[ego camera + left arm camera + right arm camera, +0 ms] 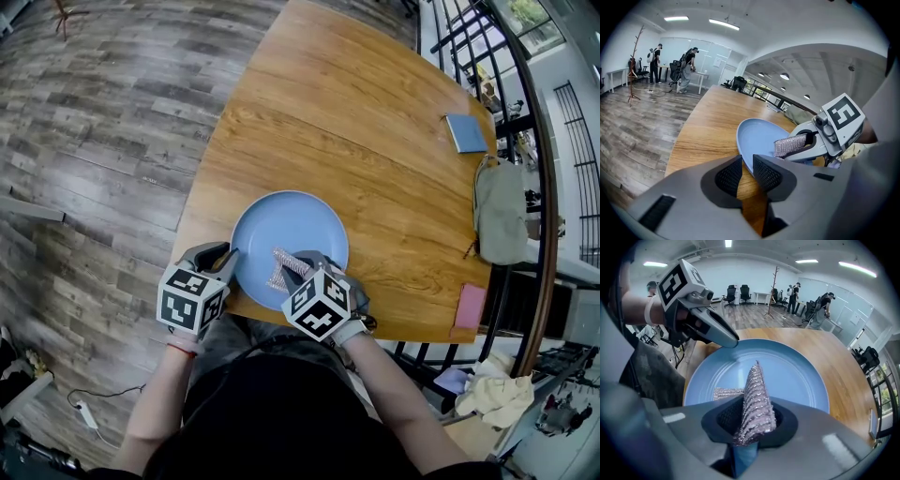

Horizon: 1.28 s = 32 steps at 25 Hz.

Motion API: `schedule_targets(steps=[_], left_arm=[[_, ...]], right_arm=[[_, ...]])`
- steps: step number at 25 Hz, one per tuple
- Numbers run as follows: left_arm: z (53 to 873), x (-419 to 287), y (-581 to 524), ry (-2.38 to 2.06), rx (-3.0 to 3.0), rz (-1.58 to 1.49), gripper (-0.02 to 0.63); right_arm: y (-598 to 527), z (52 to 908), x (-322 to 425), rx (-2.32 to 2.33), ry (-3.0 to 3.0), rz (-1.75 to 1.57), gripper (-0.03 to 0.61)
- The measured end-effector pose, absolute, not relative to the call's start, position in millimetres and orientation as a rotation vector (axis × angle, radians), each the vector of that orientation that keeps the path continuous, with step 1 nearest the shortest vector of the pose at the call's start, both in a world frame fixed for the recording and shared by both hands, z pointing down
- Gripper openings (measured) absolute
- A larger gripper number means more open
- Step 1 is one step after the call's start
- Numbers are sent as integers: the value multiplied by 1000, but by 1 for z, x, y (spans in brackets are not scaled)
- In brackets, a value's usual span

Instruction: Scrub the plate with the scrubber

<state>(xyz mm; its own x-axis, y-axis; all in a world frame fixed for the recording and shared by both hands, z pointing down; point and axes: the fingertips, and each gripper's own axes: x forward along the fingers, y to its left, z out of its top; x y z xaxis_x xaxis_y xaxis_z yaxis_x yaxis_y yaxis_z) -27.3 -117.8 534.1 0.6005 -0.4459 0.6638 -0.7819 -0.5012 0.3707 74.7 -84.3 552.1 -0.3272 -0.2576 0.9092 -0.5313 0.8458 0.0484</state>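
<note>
Right gripper: one scrubber, one plate

**Plate rim in your left jaws**

Your left gripper has its jaws nearly together on the near rim of the blue plate, which lies on the wooden bench. Your right gripper holds the silvery scrubber over the plate's right side.

One plate. One scrubber. One table. One bag. Two grippers (left gripper, right gripper). One blue book, one pink pad.
</note>
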Motion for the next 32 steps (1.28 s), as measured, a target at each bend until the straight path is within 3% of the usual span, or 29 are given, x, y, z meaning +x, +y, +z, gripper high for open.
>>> schedule_targets(steps=[17,32], left_arm=[[532,-27,-115,-987,2134,642,67],[533,-32,-118,-1013,2122,642,64]], right_arm=[[-151,550,29,593,-2028,114,63],[-186,548,101,857,-1939,188,63]])
